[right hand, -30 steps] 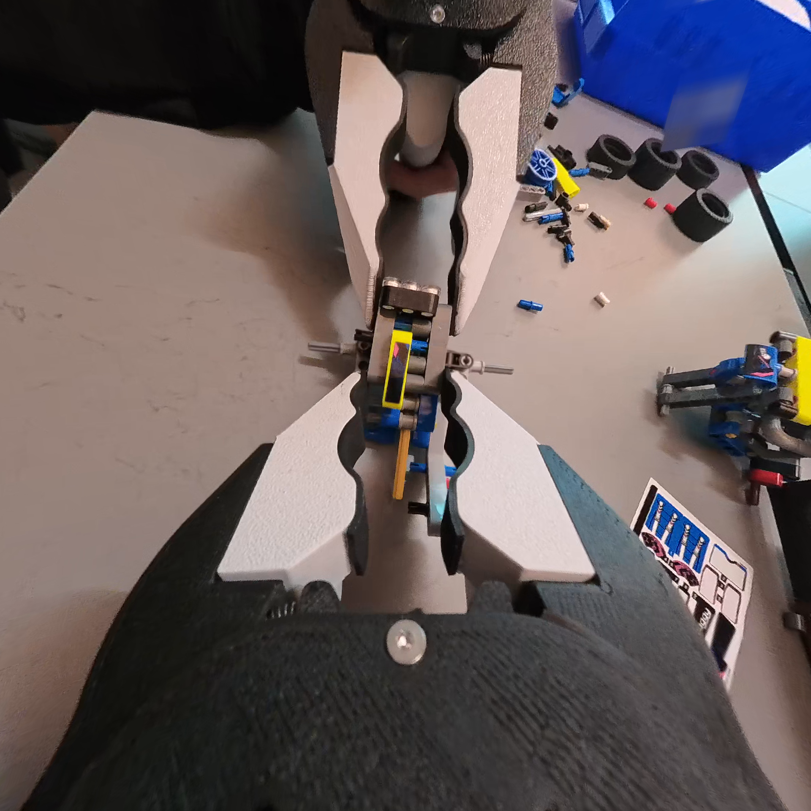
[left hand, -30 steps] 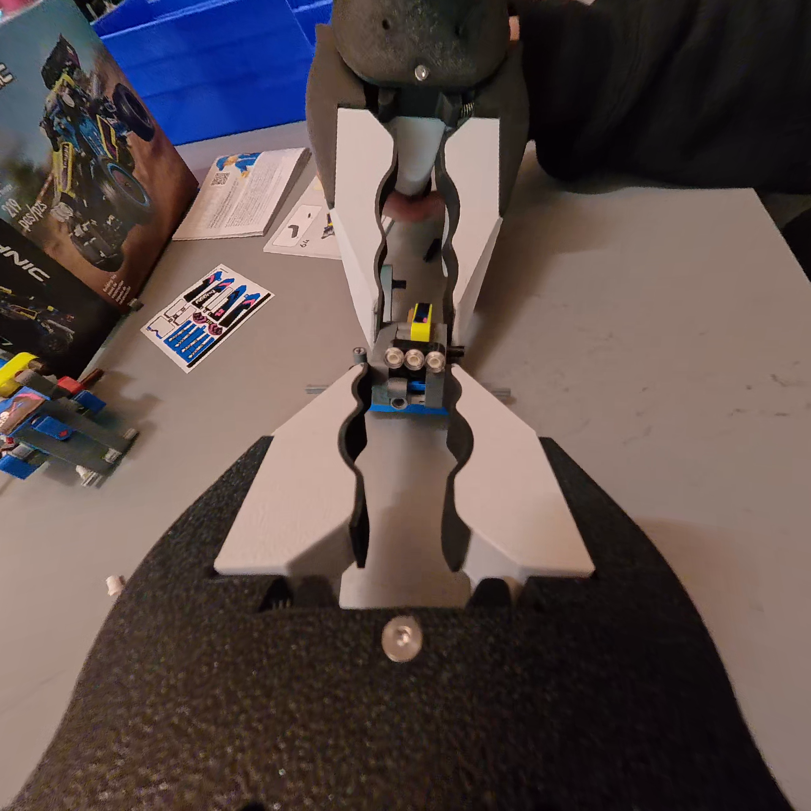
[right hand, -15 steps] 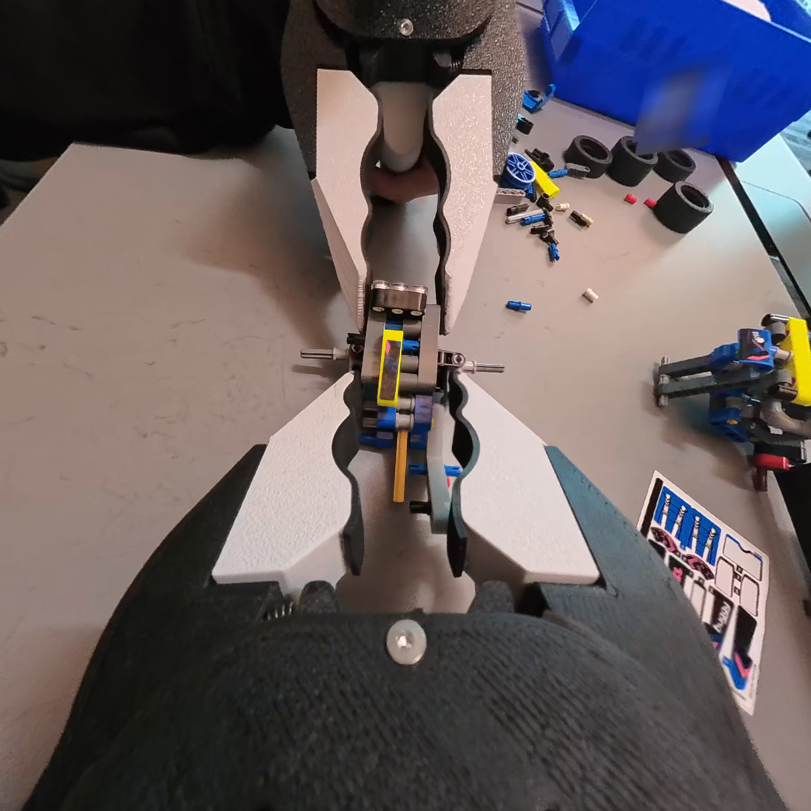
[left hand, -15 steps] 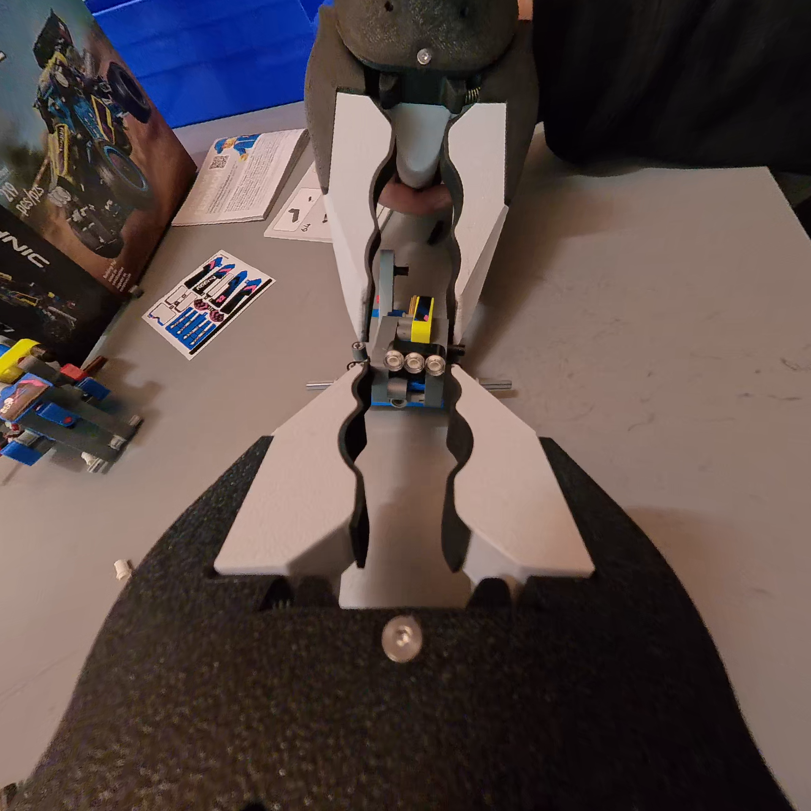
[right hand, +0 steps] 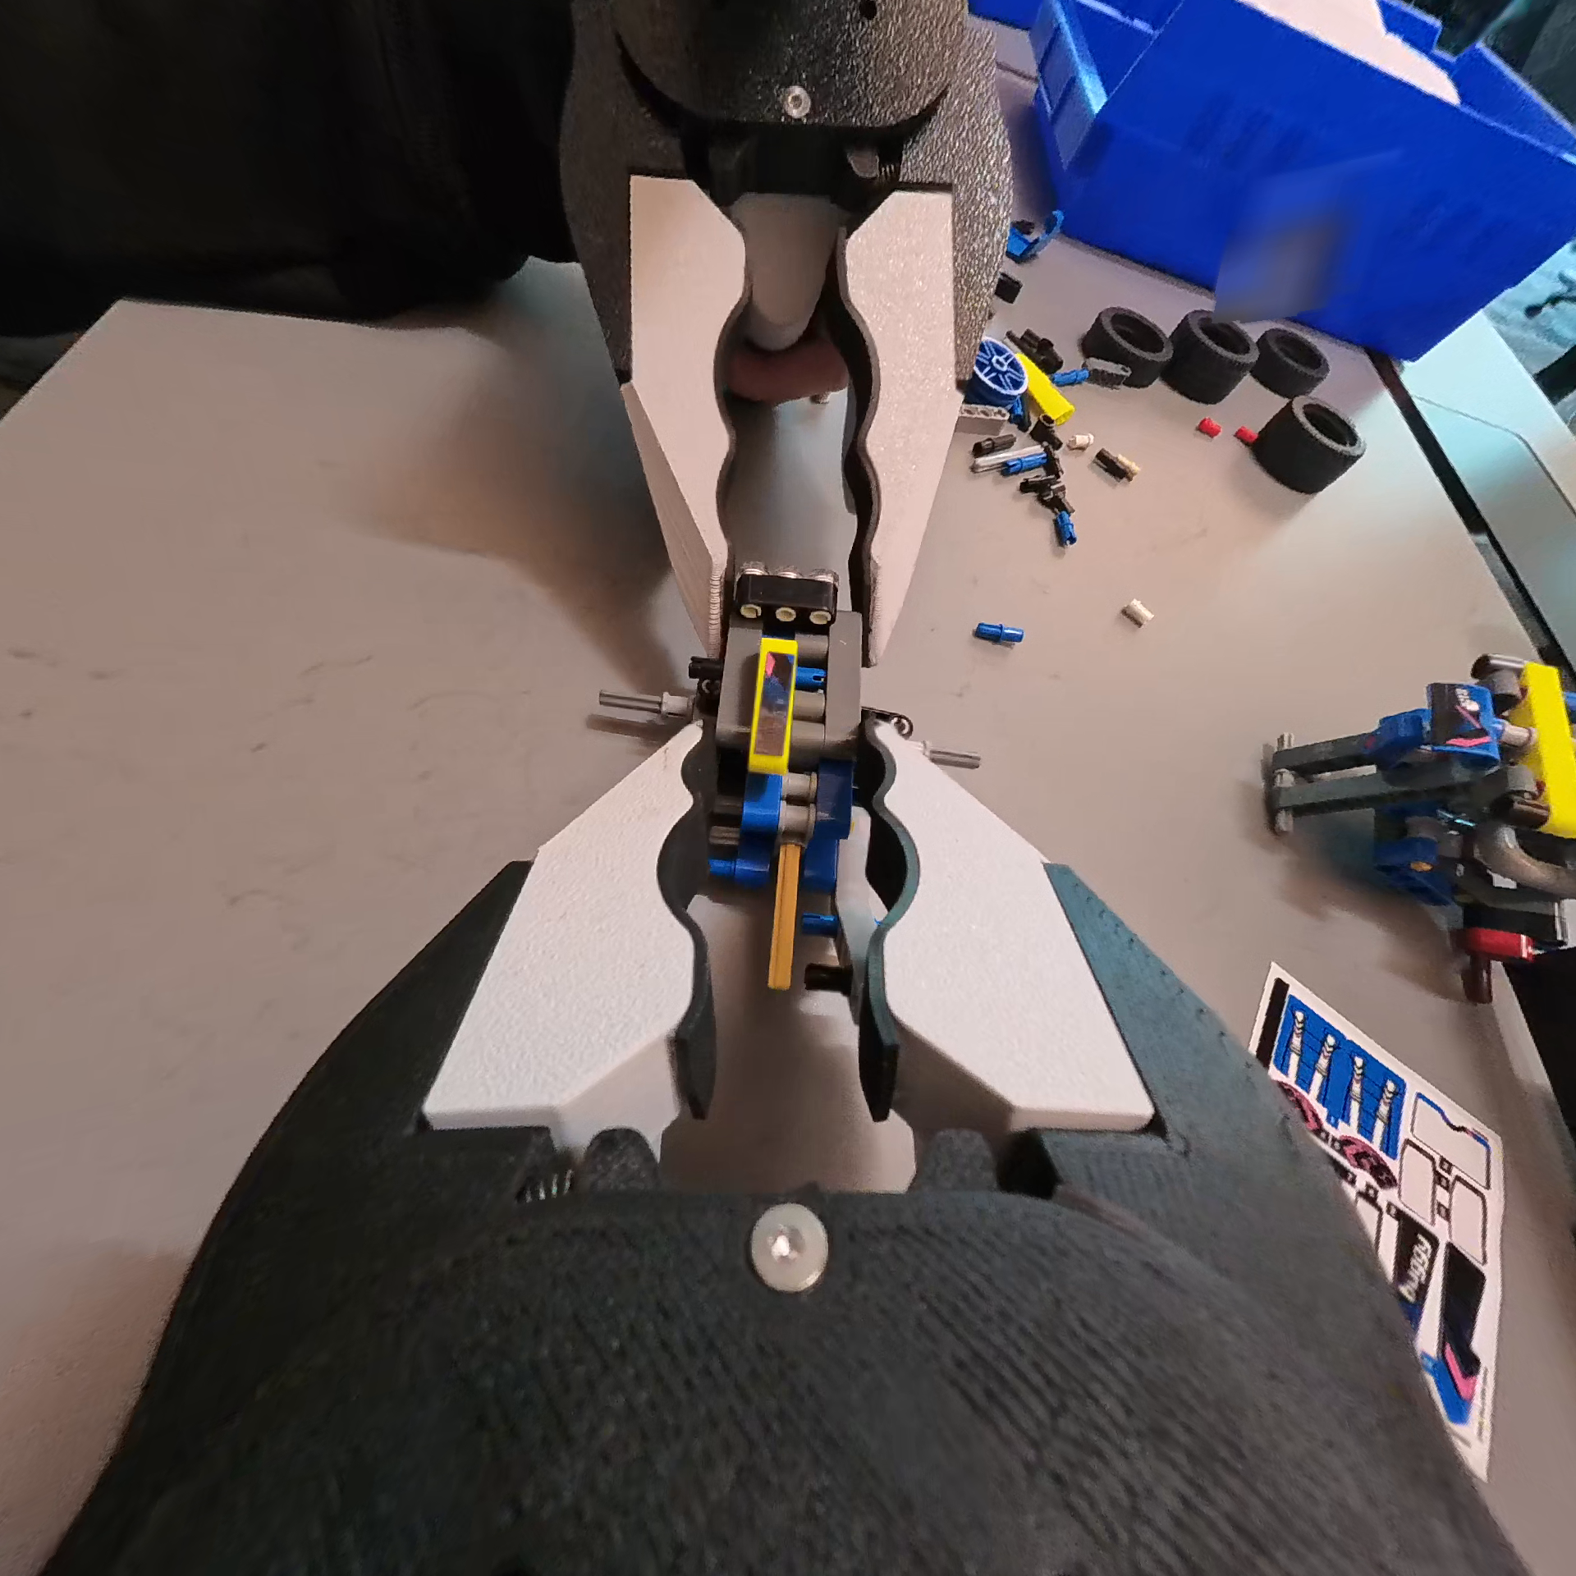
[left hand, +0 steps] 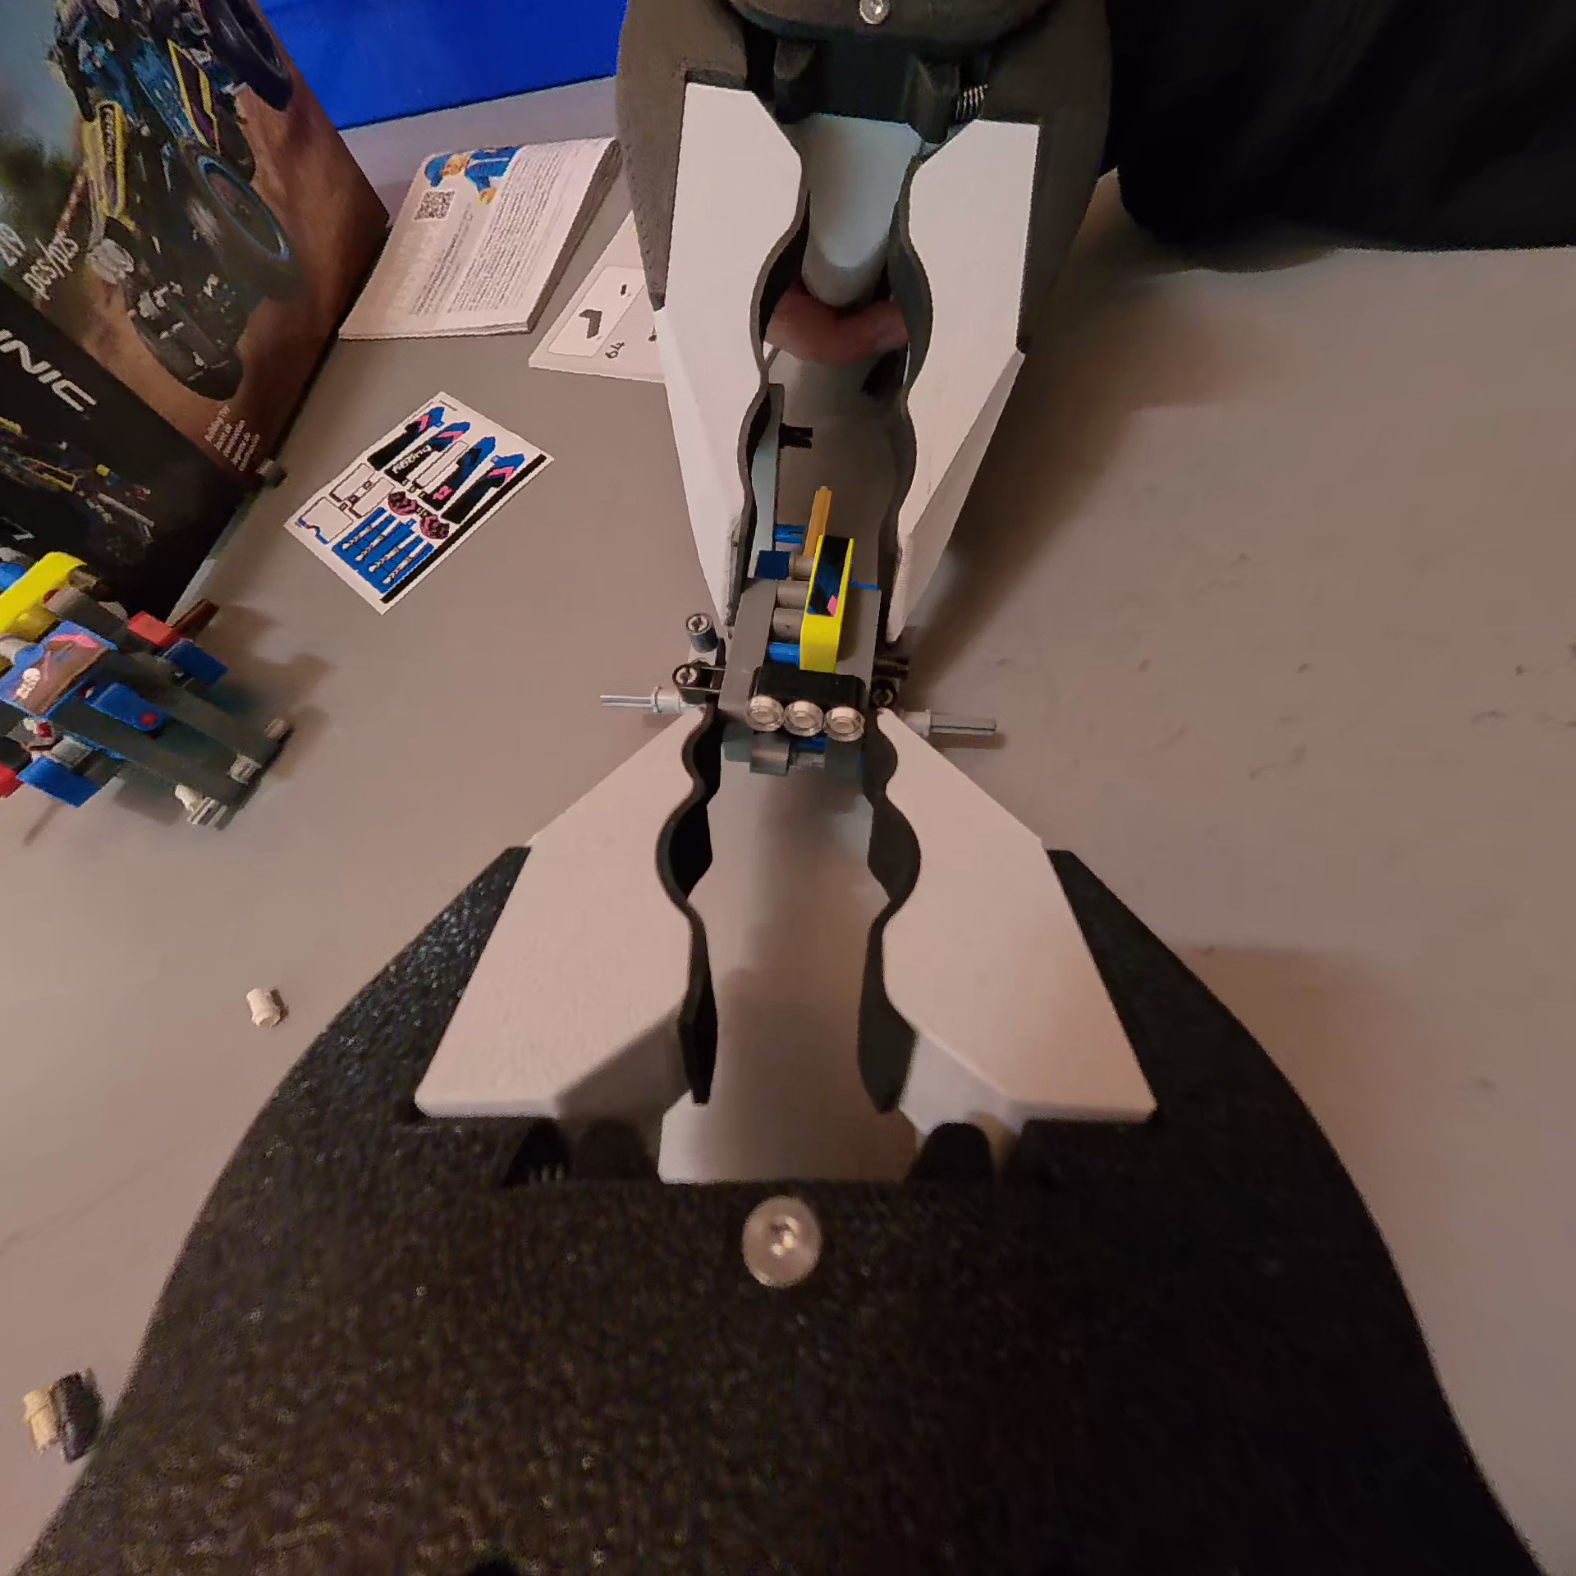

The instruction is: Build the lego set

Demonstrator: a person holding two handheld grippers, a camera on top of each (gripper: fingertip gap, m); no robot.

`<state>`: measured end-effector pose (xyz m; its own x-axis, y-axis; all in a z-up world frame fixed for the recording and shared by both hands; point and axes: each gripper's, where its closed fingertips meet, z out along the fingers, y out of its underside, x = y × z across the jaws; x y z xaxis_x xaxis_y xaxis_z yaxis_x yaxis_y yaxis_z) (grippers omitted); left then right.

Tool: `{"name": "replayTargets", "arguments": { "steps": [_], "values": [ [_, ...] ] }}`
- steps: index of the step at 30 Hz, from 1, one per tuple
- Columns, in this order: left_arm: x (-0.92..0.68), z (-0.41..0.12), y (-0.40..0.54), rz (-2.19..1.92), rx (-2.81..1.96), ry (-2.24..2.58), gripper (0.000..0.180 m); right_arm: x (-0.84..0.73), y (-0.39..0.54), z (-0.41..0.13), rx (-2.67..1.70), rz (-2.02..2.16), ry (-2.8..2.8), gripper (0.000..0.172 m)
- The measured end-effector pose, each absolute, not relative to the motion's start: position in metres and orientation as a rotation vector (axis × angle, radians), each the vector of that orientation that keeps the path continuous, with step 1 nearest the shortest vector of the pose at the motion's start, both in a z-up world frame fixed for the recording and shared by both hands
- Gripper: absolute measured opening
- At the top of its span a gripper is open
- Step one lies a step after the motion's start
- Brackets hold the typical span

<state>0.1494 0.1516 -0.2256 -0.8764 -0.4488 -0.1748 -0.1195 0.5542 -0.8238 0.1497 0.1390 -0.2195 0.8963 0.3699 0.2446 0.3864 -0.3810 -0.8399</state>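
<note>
Brick-built grey, blue and yellow assembly (left hand: 797,674) hangs above the grey surface (left hand: 1237,597), clamped at opposite ends by left gripper (left hand: 789,750) and right gripper (right hand: 785,767); sticker sheet (left hand: 418,499) lies nearby.

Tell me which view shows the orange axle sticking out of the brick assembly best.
The right wrist view: the orange axle runs its full length out of the brick assembly, between the right gripper fingers. The left wrist view shows only its far tip, behind the yellow piece.
</note>
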Motion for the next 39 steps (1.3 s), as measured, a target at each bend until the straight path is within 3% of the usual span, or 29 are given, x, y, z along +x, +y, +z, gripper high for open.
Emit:
{"name": "replayTargets", "arguments": {
  "steps": [1,12,22,39],
  "values": [
    [0.150,-0.226,0.152,-1.247,-0.475,2.428,0.030,0.151,0.139,-0.219,-2.000,-0.025,-0.550,0.031],
    [0.150,-0.229,0.164,-1.214,-0.530,2.426,0.030,0.153,0.151,-0.216,-1.993,-0.182,-0.564,0.036],
    [0.149,-0.229,0.162,-1.235,-0.517,2.443,0.030,0.148,0.149,-0.217,-1.974,-0.118,-0.573,0.031],
    [0.149,-0.231,0.149,-1.228,-0.465,2.471,0.030,0.148,0.136,-0.219,-1.996,-0.016,-0.567,0.038]
  ]
}}
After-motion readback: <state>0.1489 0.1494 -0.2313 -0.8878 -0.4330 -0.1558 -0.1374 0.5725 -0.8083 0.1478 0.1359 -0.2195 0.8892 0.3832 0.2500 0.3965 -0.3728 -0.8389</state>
